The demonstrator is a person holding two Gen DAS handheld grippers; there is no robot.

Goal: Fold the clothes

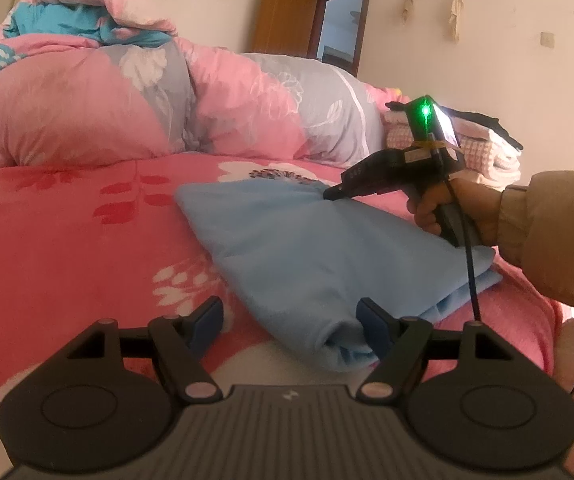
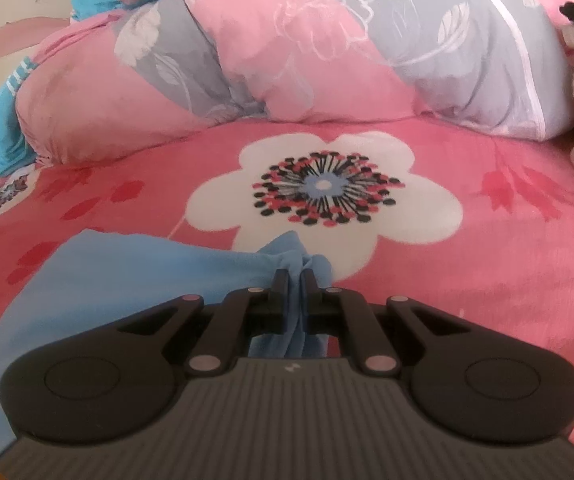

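A light blue garment [image 1: 307,248] lies folded on the pink floral bedspread [image 1: 67,240]. In the left wrist view my left gripper [image 1: 289,318] stands open at the garment's near rolled end. That end lies against the right fingertip [image 1: 369,316], and the left fingertip [image 1: 209,316] is clear of it. At the garment's far corner a hand in a tan sleeve [image 1: 559,236] holds my right gripper [image 1: 329,194]. In the right wrist view the right gripper [image 2: 295,278] is shut on a bunched corner of the blue garment [image 2: 135,272], which is slightly raised off the bedspread [image 2: 487,260].
A bulky pink and grey quilt [image 1: 167,100] is rolled up across the back of the bed. A stack of folded clothes [image 1: 491,152] sits at the right, behind the right gripper. A brown door [image 1: 287,16] stands open in the far wall.
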